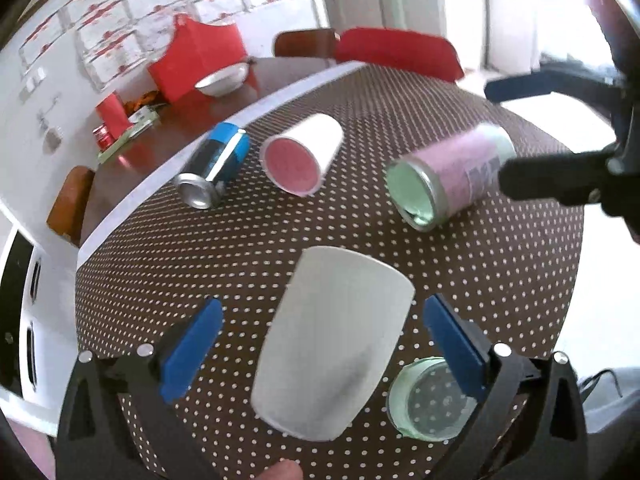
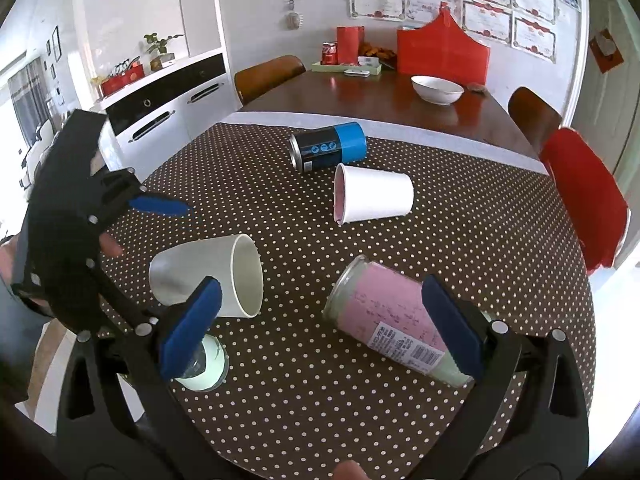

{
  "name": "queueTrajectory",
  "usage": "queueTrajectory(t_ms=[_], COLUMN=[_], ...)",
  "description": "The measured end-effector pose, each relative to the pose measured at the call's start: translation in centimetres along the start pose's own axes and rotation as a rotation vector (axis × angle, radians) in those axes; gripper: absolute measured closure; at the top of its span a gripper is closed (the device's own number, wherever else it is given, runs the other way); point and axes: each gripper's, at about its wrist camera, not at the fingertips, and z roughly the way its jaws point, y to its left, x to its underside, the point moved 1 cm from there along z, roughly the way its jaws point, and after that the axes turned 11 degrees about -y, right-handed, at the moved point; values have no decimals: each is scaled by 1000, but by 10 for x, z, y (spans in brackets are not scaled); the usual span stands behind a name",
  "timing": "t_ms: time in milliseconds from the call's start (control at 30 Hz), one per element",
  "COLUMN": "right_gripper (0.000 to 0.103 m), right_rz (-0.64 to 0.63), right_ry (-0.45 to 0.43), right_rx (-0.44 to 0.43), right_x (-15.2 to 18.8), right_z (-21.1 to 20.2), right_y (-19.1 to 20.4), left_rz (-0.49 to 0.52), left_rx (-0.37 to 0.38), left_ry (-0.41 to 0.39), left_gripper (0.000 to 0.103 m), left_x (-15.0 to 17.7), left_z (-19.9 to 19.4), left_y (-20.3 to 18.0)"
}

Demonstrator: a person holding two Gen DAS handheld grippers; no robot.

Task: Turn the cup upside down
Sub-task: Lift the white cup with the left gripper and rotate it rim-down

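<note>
A plain white cup [image 1: 328, 344] lies on its side on the dotted tablecloth [image 1: 224, 252], between the wide-open blue pads of my left gripper [image 1: 320, 340], which do not touch it. In the right wrist view the same cup [image 2: 208, 276] lies with its mouth to the right. My right gripper [image 2: 320, 320] is open and hovers over a pink-labelled jar [image 2: 392, 320] lying on its side. A second white cup with a pink inside [image 2: 372, 196] lies on its side further back.
A blue and black can [image 2: 328, 146] lies on its side at the back. A pale green jar lid [image 2: 204, 368] lies flat beside the plain cup. A white bowl [image 2: 436, 88], red boxes and chairs stand around the wooden table [image 2: 360, 96] behind.
</note>
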Motion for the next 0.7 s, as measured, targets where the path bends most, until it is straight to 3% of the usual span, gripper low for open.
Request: queueTrajectory(t_ms=[333,700], right_gripper=[5,5], right_rz=[-213,-431], right_ry=[-14,46], right_rx=[-126,-294], right_x=[-23,-23], right_z=[10,28], right_y=[38,78], left_rz=[-181,-265], left_rx=[-162,-307], left_ry=[-90,-146], left_gripper=[4,4], left_x=[13,32], left_z=[-55,-108], left_y=[35,45])
